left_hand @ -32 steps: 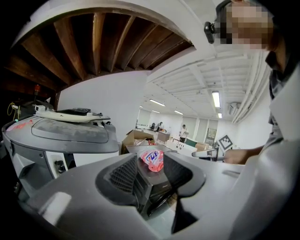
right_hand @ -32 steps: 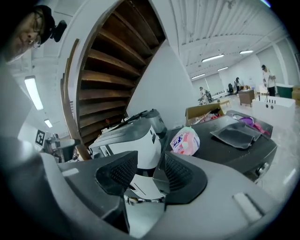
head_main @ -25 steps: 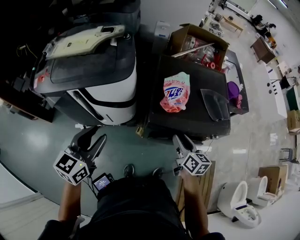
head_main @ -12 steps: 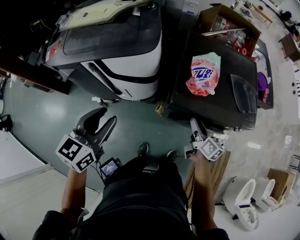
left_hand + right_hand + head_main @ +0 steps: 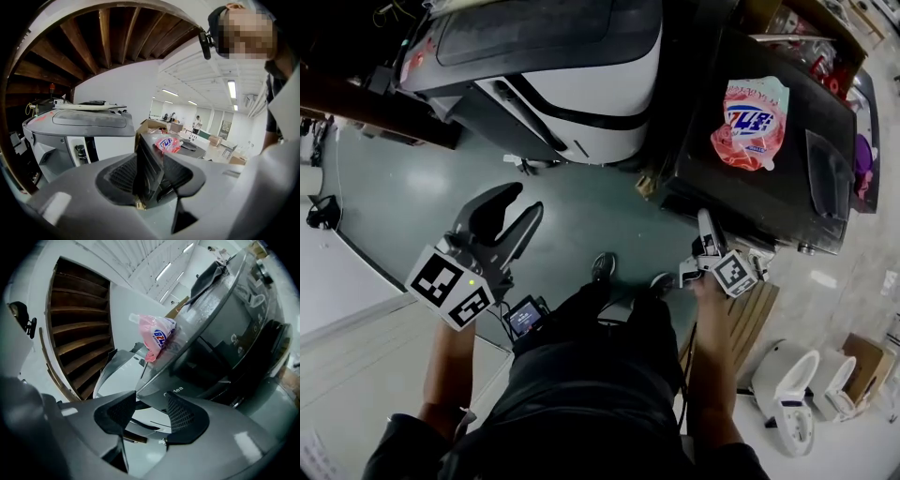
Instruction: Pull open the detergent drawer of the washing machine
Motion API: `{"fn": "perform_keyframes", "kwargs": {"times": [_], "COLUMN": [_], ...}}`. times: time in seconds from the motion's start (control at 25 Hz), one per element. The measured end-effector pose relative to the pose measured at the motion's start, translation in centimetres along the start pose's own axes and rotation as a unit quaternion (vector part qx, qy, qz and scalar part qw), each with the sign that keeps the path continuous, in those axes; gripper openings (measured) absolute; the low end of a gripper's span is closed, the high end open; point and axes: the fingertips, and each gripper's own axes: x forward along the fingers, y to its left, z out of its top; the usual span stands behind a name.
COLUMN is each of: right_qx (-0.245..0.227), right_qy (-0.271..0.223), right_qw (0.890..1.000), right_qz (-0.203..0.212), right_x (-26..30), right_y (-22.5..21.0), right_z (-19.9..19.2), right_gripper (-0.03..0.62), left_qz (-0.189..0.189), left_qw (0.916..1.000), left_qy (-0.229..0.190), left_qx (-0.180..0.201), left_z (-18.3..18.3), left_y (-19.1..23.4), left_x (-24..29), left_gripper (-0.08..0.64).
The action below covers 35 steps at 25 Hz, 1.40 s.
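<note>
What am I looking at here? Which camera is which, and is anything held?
There is no robot. A person carries a two-jaw hand-held gripper in each hand. The head view looks steeply down from a camera on their head and shows the left hand-held gripper and the right hand-held gripper. The other two pictures come from a camera riding on each gripper, looking along its jaws. Ahead stands a dark washing machine with a pink plastic detergent pouch lying on top. Beside it is a white-and-grey appliance. Both grippers are open and empty. The right one's jaws have just been opening, with nothing between them. Neither gripper touches the washing machine.
</note>
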Motion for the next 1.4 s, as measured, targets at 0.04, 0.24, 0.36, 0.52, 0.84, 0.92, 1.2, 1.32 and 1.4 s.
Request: {"fn": "perform_keyframes", "kwargs": {"times": [0.04, 0.24, 0.36, 0.52, 0.84, 0.92, 1.2, 1.32, 1.4], "right_qx": [0.009, 0.045, 0.075, 0.079, 0.062, 0.059, 0.084, 0.081, 0.082], "right_qy": [-0.001, -0.011, -0.022, -0.030, -0.052, -0.057, -0.092, -0.096, -0.098], "right_qw": [1.000, 0.999, 0.997, 0.996, 0.995, 0.994, 0.983, 0.977, 0.970], "right_qz": [0.001, 0.018, -0.011, -0.011, 0.054, 0.069, 0.133, 0.171, 0.205], "right_x": [0.3, 1.7, 1.5, 2.0, 3.1, 3.3, 3.8, 4.0, 4.2], "right_y": [-0.3, -1.6, -3.5, -4.8, -5.4, -5.8, -6.6, -6.3, -6.0], "right_z": [-0.4, -1.3, -1.5, -1.7, -1.7, -1.8, -0.8, -0.7, -0.5], "right_gripper": [0.184, 0.208, 0.219, 0.227, 0.237, 0.245, 0.255, 0.255, 0.254], "left_qz": [0.001, 0.013, 0.016, 0.021, 0.024, 0.023, 0.021, 0.019, 0.018], "left_qw": [1.0000, 0.9997, 0.9995, 0.9990, 0.9972, 0.9965, 0.9935, 0.9921, 0.9910], "left_qy": [0.003, 0.019, 0.027, 0.040, 0.071, 0.080, 0.111, 0.123, 0.132], "left_qx": [-0.001, -0.003, -0.003, -0.003, 0.002, 0.004, 0.011, 0.014, 0.017], "left_z": [-0.1, -1.1, -1.7, -2.6, -4.4, -5.0, -6.9, -7.6, -8.1], "left_y": [0.1, 0.7, 0.9, 1.1, 1.1, 1.1, 0.7, 0.4, 0.2], "left_x": [-0.1, -0.2, -0.2, -0.4, -0.4, -0.4, -0.2, -0.2, -0.3], "left_gripper": [0.183, 0.183, 0.183, 0.183, 0.183, 0.183, 0.183, 0.183, 0.183]}}
